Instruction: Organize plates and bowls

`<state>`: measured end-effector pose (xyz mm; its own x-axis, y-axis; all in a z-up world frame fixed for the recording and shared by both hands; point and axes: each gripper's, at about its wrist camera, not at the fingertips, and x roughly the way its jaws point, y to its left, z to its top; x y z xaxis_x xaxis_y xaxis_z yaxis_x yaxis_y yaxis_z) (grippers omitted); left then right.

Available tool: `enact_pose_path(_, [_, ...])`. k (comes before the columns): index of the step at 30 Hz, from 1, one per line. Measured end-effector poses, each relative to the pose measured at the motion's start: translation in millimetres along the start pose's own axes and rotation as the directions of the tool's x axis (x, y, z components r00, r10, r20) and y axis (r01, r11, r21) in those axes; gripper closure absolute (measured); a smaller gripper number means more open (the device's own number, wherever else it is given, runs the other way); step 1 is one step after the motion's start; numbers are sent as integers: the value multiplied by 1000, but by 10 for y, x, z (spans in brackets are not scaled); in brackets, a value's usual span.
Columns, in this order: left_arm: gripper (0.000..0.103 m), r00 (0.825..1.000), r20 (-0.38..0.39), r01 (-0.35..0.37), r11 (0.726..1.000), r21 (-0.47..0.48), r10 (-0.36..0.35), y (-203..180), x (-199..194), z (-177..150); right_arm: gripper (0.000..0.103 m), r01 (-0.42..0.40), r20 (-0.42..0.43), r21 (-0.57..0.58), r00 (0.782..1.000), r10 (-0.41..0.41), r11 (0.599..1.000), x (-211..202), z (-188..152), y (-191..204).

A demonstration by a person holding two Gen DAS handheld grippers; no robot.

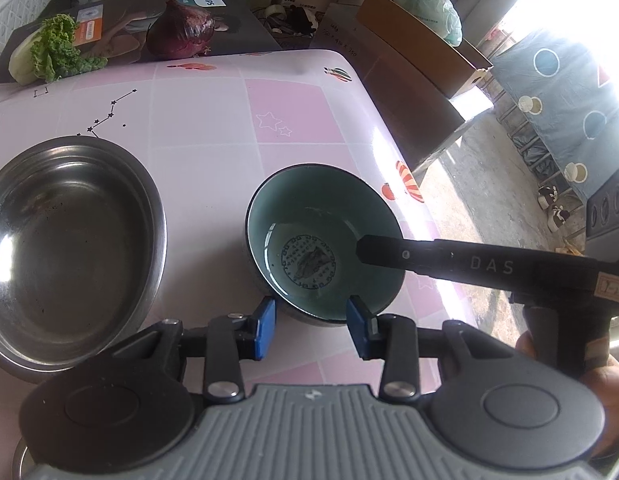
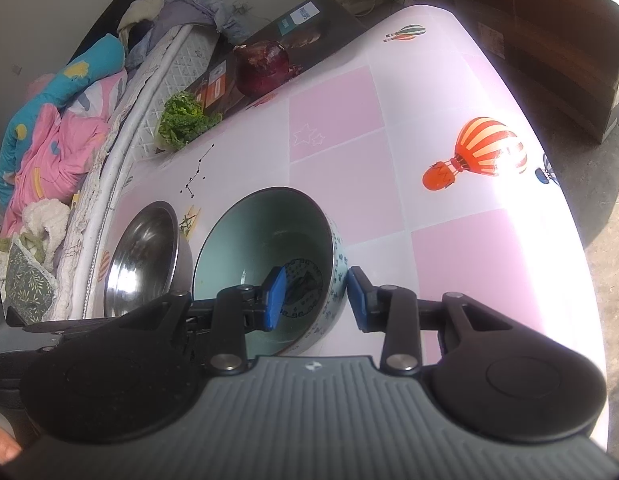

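A teal ceramic bowl (image 1: 323, 240) with a dark rim and a printed emblem inside stands on the pink table (image 1: 213, 120). A steel bowl (image 1: 69, 240) stands to its left. My left gripper (image 1: 311, 330) is open, its blue pads just short of the teal bowl's near rim. My right gripper (image 2: 315, 296) is open and straddles the teal bowl's (image 2: 265, 240) right wall, one pad inside, one outside. Its finger shows in the left wrist view (image 1: 389, 250) reaching over the bowl. The steel bowl (image 2: 145, 256) sits beside it.
A red onion (image 1: 181, 30) and lettuce (image 1: 53, 50) lie on a Philips box (image 1: 225, 16) at the table's far edge. Cardboard boxes (image 1: 409, 52) stand beyond the right edge. A bed with blankets (image 2: 57, 120) runs along the left side.
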<state>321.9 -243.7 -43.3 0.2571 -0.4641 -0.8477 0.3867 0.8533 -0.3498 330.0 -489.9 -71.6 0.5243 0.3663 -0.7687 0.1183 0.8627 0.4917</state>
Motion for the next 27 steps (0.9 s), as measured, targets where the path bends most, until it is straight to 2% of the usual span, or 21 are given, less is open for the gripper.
enact_pose_path(3, [64, 1000, 6, 8, 1000, 23, -9, -30, -23, -23, 71, 4, 7, -13, 1000, -4, 1000, -6, -18, 1])
enact_pose_path(9, [66, 996, 50, -69, 997, 20, 67, 24, 0, 38, 75, 21, 38, -18, 999, -20, 1000, -23, 8, 0])
enact_pose_path(19, [83, 985, 87, -150, 988, -27, 151, 98, 116, 197, 86, 44, 59, 4, 997, -44, 999, 87, 91, -27])
enact_pose_path(27, [83, 989, 78, -125, 992, -23, 127, 67, -8, 119, 87, 50, 43, -5, 998, -49, 999, 49, 43, -8])
